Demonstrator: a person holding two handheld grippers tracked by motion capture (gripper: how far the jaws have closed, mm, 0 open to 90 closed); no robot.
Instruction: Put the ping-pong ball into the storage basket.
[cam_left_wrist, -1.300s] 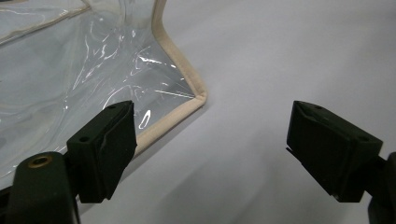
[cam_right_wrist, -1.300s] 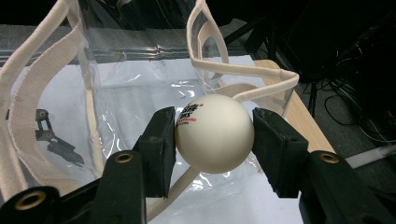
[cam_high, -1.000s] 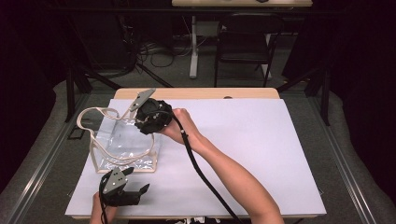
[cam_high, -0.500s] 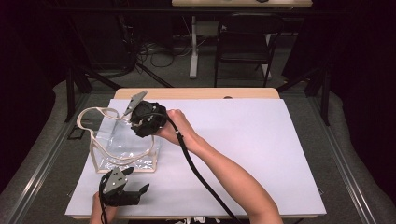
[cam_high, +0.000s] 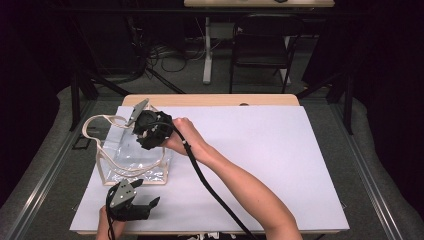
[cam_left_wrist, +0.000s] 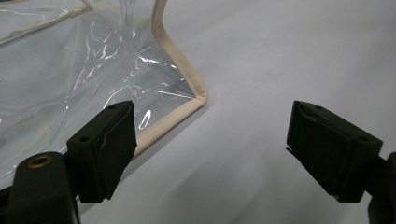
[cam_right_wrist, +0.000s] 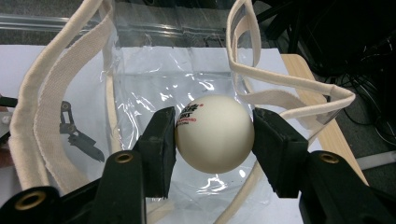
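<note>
White and smooth, the ball sits clamped between the two black jaws of the right gripper, one pad pressed against each side, with small red and dark print showing on its upper left face. It hangs over the open mouth of the clear plastic bag, whose crinkled film catches bright glints beneath it. The bag's cream fabric handles loop up on both sides of the ball — one broad strap to the left, a narrower one curling off to the right. From the high view the right gripper is held above the bag, which stands on the left part of the white sheet covering the table, the person's forearm reaching across the sheet to it. The left gripper rests near the front edge of the sheet, just in front of the bag and apart from it. Its jaws stand wide apart with nothing between them; in its own view the left gripper looks past the bag's cream-trimmed bottom corner — lying flat on the sheet close to the left jaw.
</note>
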